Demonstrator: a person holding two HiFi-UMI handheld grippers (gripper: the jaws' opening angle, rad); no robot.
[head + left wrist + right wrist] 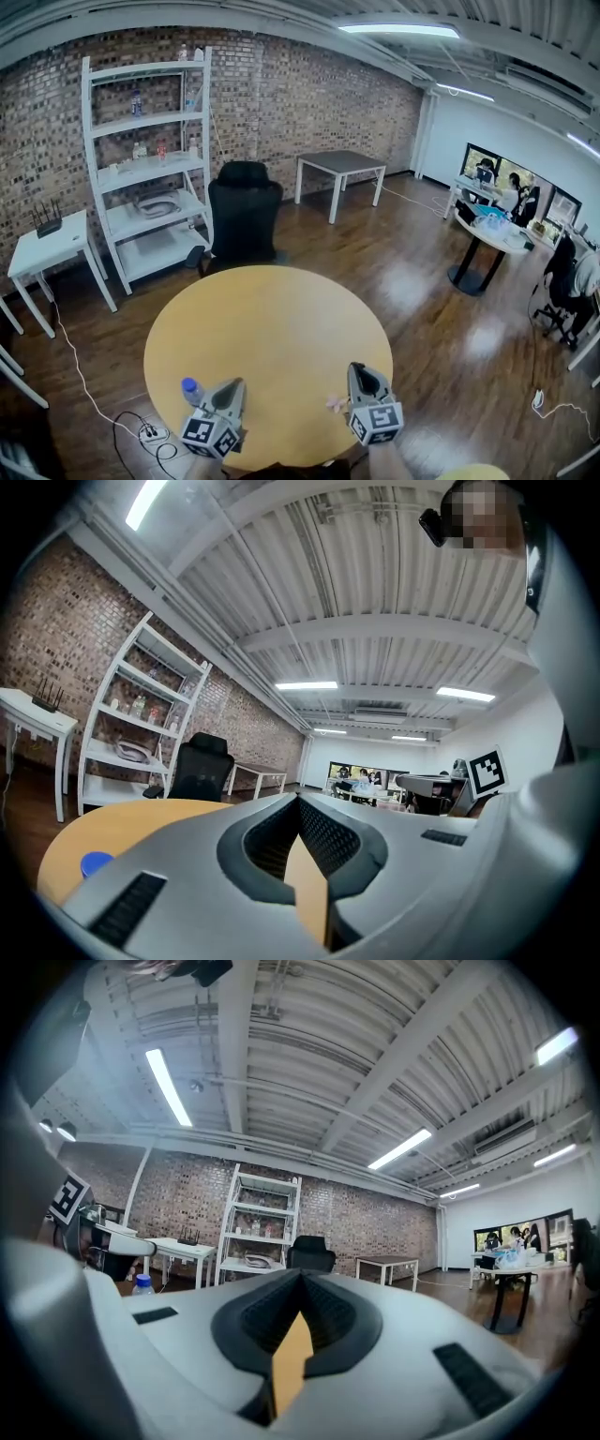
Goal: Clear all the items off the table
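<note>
We hold both grippers low over the near edge of the round yellow counter.

The left gripper has its jaws closed tip to tip, with only the counter showing behind them. The right gripper is the same, jaws together and gripping nothing.

A clear bottle with a blue cap stands upright on the counter just to the left of the left gripper, close to the rim.

A small pale pink thing lies on the counter between the two grippers, just beside the right one. It is too small for us to tell what it is.

Beyond the far rim stand a black chair and a white shelf against the brick wall.
</note>
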